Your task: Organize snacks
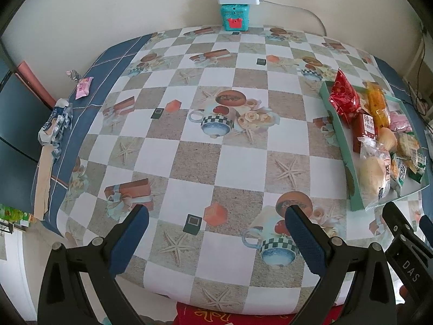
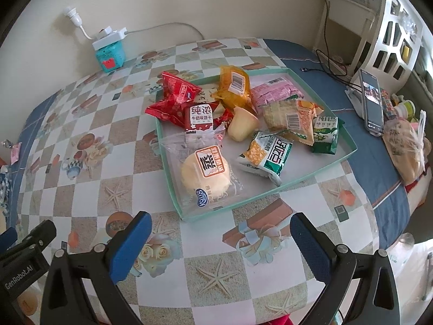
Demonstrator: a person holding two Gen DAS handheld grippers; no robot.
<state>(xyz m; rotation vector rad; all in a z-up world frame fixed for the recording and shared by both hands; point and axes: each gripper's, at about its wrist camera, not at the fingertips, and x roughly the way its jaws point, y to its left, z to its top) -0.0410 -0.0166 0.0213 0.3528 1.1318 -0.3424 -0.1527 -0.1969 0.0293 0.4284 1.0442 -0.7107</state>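
Observation:
A shallow teal tray (image 2: 349, 153) on the checked tablecloth holds several wrapped snacks: a steamed cake in clear wrap (image 2: 205, 174), a red packet (image 2: 176, 94), an orange packet (image 2: 234, 86), a pink packet (image 2: 273, 90), a jelly cup (image 2: 242, 123) and green biscuit packs (image 2: 266, 154). My right gripper (image 2: 220, 226) hovers open just in front of the tray's near edge, nothing between its pads. My left gripper (image 1: 216, 223) stands open over bare cloth, left of the tray (image 1: 339, 132). A pink candy packet (image 1: 83, 87) lies at the table's far left edge.
A teal box (image 1: 235, 17) with a white power strip on it stands at the back by the wall. A crumpled blue-white wrapper (image 1: 55, 123) lies on the left edge. A phone on a stand (image 2: 372, 103), cables and a filled plastic bag (image 2: 408, 149) sit right of the tray.

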